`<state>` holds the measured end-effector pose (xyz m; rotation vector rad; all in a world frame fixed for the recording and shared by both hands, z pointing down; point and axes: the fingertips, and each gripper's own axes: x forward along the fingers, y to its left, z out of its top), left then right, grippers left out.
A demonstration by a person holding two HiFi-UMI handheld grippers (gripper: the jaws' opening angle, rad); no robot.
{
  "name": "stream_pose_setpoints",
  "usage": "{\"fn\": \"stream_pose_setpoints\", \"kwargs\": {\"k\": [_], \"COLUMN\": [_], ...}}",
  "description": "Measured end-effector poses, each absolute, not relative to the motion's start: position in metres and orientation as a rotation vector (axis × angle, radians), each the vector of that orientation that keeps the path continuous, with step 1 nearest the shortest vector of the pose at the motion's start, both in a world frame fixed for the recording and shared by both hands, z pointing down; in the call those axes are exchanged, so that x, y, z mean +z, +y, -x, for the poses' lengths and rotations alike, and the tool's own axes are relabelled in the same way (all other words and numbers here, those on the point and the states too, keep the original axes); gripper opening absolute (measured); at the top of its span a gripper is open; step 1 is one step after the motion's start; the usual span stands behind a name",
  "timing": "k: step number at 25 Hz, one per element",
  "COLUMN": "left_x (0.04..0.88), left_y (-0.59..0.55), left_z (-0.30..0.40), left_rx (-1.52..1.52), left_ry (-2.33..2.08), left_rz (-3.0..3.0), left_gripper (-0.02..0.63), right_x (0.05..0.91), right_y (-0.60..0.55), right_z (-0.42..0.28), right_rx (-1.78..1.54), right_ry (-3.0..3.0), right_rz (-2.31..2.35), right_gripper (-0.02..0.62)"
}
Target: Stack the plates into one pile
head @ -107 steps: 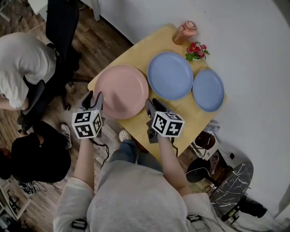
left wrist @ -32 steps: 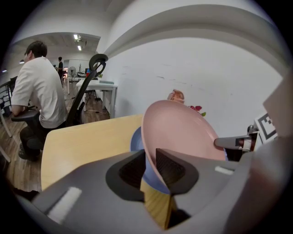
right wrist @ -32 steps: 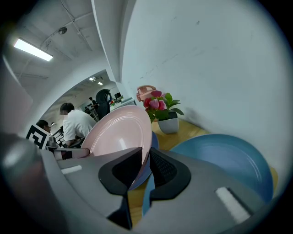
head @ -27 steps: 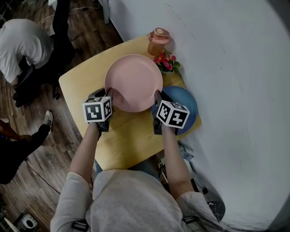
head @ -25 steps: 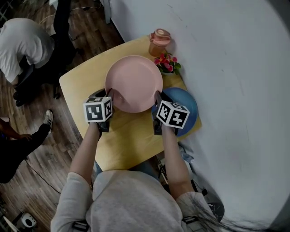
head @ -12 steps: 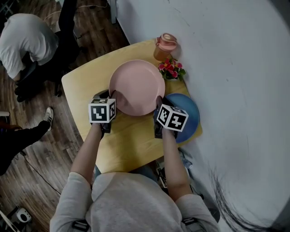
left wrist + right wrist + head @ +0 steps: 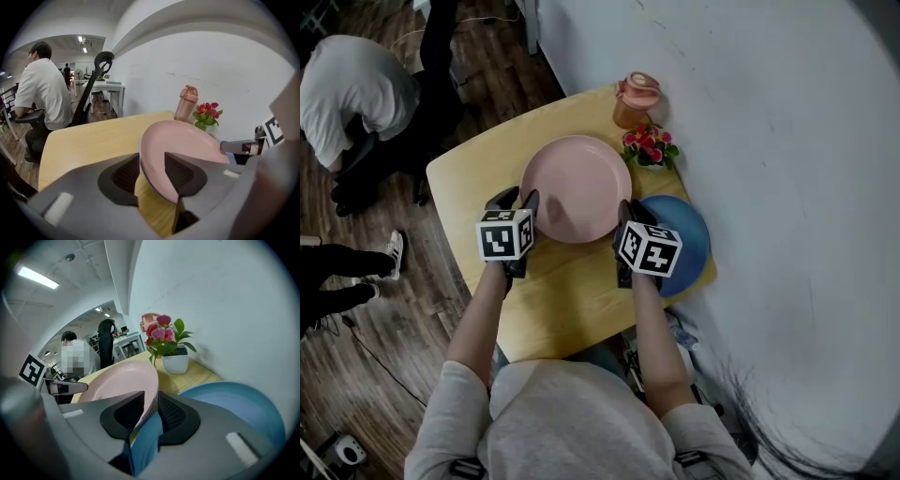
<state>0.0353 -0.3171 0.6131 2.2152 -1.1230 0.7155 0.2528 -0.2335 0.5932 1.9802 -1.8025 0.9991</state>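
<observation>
Head view: a smooth pink plate (image 7: 577,187) lies mid-counter (image 7: 478,169), with a blue plate (image 7: 689,239) beside it. Left gripper view: the left tool (image 7: 152,161), its jaws just opened wide, loosely straddles the pink plate's rim. Right gripper view: a white pot (image 7: 174,363) holds pink flowers (image 7: 159,331). The right tool (image 7: 151,401), jaws just opening, flanks the same rim without pinching.

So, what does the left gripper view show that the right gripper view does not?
Only the left view looks into the left claw: its jaws, just opened wide, stand clear of the rim of the pink plate between them. Only the right view looks into the right claw, jaws just opening, the plate's opposite rim close between them, and shows the blue plate broadly below. Both share the pink plate, the potted flowers and the table.
</observation>
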Motion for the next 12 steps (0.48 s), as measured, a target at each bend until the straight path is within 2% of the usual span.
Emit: {"fn": "stream_pose_setpoints", "kwargs": {"k": [5,7,8,11,12], "left_x": [0.589,0.573,0.564,0.533,0.524], "left_y": [-0.319,-0.316,-0.314,-0.305,-0.301], "left_z": [-0.022,-0.018,-0.017,-0.014,-0.013], "left_rx": [0.691,0.673,0.657,0.603,0.590], "left_ry": [-1.211,-1.253,-1.275,-1.333,-1.348], "left_rz": [-2.268,-2.314,-2.343,-2.437,-2.466], "left_gripper": [0.197,0.146,0.117,0.059,0.058], "right_x": [0.564,0.548,0.540,0.519,0.512], "right_y": [-0.235,-0.233,-0.231,-0.224,-0.221], "right_z": [-0.244,-0.235,-0.231,-0.218,-0.214], "right_rx": [0.936,0.878,0.835,0.703,0.669], "right_ry": [-1.934,-2.007,-2.032,-2.091,-2.111], "right_rz": [-2.008,-1.997,-1.990,-1.961,-1.953], "right_gripper": [0.067,0.051,0.012,0.003,0.003]}}
